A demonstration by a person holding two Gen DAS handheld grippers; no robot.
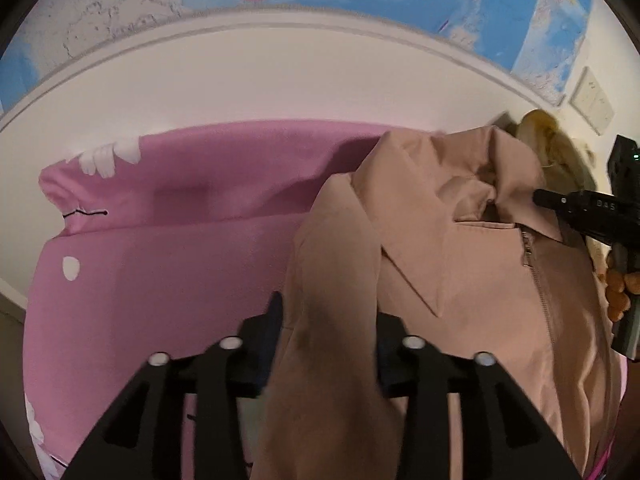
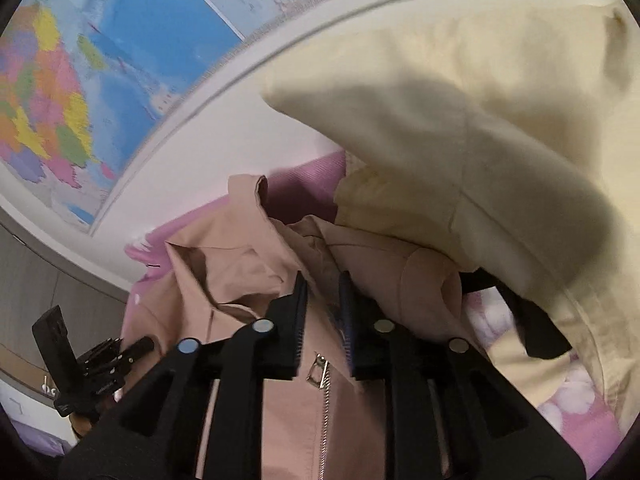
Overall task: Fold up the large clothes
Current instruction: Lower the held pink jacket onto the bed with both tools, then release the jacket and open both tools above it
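A beige zip-front jacket (image 1: pixel 472 264) with a wide collar lies on a pink bedsheet (image 1: pixel 180 272). My left gripper (image 1: pixel 330 320) is shut on a thick fold of the jacket's left side, which hangs down between the fingers. My right gripper (image 2: pixel 322 300) is shut on the jacket (image 2: pixel 248 264) near the collar, just above the zipper pull (image 2: pixel 318 372). The right gripper also shows at the right edge of the left wrist view (image 1: pixel 552 200), its tip at the collar. The left gripper shows at the lower left of the right wrist view (image 2: pixel 136 350).
A cream-yellow garment (image 2: pixel 500 128) lies bunched just right of the jacket and also shows in the left wrist view (image 1: pixel 548 136). A white wall (image 1: pixel 280 80) with a world map (image 2: pixel 80 80) rises behind the bed. The sheet has white cartoon prints (image 1: pixel 108 158).
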